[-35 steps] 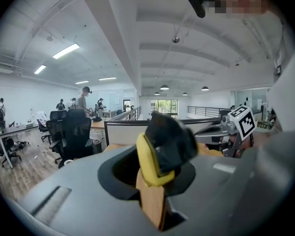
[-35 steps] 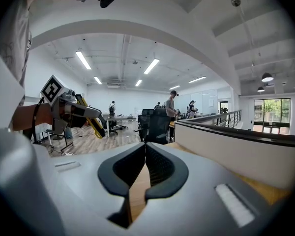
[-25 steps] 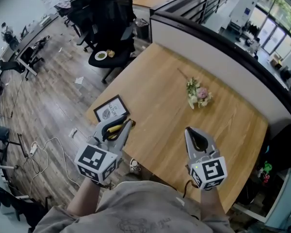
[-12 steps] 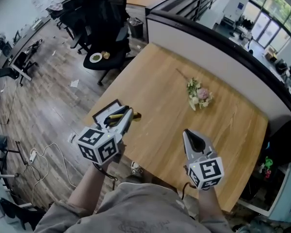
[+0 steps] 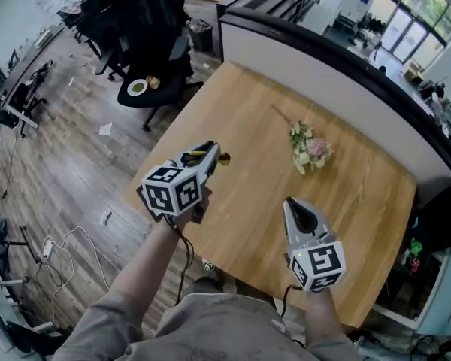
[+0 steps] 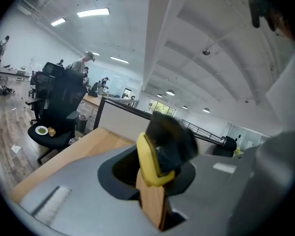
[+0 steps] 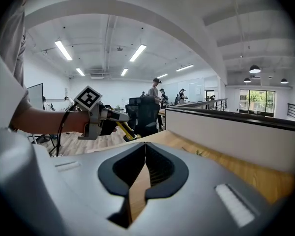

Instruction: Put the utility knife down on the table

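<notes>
My left gripper [image 5: 212, 155] is shut on a yellow and black utility knife [image 6: 159, 154]. The knife's tip [image 5: 222, 158] pokes out past the jaws above the wooden table [image 5: 248, 111], near its left side. In the right gripper view the left gripper [image 7: 117, 117] shows at the left, with the yellow knife [image 7: 125, 131] slanting down towards the tabletop. My right gripper [image 5: 289, 204] hovers over the table's near edge. Its jaws are shut with nothing between them [image 7: 143, 154].
A small sprig of flowers [image 5: 308, 147] lies in the middle of the table. A dark-topped partition wall [image 5: 323, 59] runs along the table's far side. A black office chair [image 5: 146, 81] with a plate on its seat stands left of the table. Cables [image 5: 68, 239] lie on the wooden floor.
My left gripper has carried the knife rightward from beyond the table's left edge to over the tabletop, rolling as it went. It now covers the framed picture. The right gripper has shifted only slightly.
</notes>
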The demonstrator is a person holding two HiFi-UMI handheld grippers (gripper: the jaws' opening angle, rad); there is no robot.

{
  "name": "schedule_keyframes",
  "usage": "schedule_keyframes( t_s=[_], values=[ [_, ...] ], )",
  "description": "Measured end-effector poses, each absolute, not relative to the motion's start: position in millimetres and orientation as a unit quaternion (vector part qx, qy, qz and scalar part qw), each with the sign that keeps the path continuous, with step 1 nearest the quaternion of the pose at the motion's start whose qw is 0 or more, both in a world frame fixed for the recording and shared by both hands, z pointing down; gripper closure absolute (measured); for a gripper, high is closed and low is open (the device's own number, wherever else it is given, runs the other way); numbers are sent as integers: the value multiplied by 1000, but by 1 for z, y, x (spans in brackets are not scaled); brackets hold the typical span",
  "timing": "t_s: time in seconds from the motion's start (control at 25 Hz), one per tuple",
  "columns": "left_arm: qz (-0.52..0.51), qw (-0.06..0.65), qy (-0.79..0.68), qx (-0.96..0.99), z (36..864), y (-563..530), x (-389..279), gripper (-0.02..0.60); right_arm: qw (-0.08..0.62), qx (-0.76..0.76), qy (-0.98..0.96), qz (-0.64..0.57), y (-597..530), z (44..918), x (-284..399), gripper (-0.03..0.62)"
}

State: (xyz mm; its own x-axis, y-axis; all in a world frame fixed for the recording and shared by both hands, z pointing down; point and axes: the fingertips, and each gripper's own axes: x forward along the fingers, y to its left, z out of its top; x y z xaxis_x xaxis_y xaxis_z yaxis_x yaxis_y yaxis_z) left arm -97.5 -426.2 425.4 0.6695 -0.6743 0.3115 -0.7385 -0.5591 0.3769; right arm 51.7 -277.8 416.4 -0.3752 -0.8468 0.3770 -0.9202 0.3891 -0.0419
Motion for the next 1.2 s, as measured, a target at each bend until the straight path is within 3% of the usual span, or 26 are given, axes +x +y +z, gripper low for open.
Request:
schedule_keyframes(
  t_s=[0.92, 1.2],
  values=[
    [115, 435, -353, 820, 639, -500, -63, 528, 166, 536, -793, 238, -368, 559, 42, 583],
    [144, 450, -340, 813, 672, -495, -60, 526, 178, 521, -793, 259, -369, 582, 33, 583]
  ],
)
